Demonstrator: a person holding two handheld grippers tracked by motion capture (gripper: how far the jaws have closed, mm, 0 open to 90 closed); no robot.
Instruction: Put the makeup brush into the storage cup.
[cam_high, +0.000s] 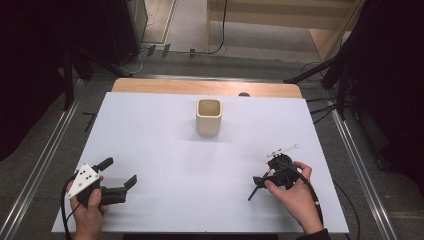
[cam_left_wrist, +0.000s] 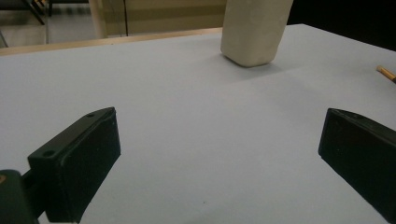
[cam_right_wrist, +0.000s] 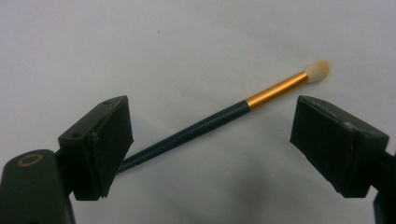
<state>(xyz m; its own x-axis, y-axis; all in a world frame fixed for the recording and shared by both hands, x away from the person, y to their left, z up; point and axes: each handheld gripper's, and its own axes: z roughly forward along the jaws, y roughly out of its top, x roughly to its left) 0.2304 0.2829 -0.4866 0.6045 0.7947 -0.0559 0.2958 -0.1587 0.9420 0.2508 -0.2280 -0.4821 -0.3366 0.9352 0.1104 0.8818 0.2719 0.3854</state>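
Surface: a white sheet (cam_high: 165, 150) covers the table in front of you; a strip of bare wooden tabletop (cam_high: 205, 88) shows along its far edge. Room: grey floor around it, metal rails (cam_high: 47, 155) running along both sides, dark stands and cables at the far corners, light wooden furniture (cam_high: 280, 20) beyond.

Item, near left: your left gripper (cam_high: 120, 172), held in your left hand (cam_high: 90, 212), grey three-cornered plate on top. Its jaws stand wide apart over bare sheet and grip nothing.

Item, centre, far half: a cream cup (cam_high: 208, 116) with rounded square sides, upright, well apart from both grippers. What lies inside, you cannot tell. In the left gripper view it stands ahead, slightly right of centre.

Item, near right: your right gripper (cam_right_wrist: 210, 135), held in your right hand (cam_high: 295, 195), pointed down at the sheet. Its jaws are wide open and hold nothing.

Item, under the right gripper: a small brush (cam_right_wrist: 224, 116) lying flat on the sheet between those open jaws, touched by neither: dark handle, gold ferrule, pale bristle tip towards the right jaw.
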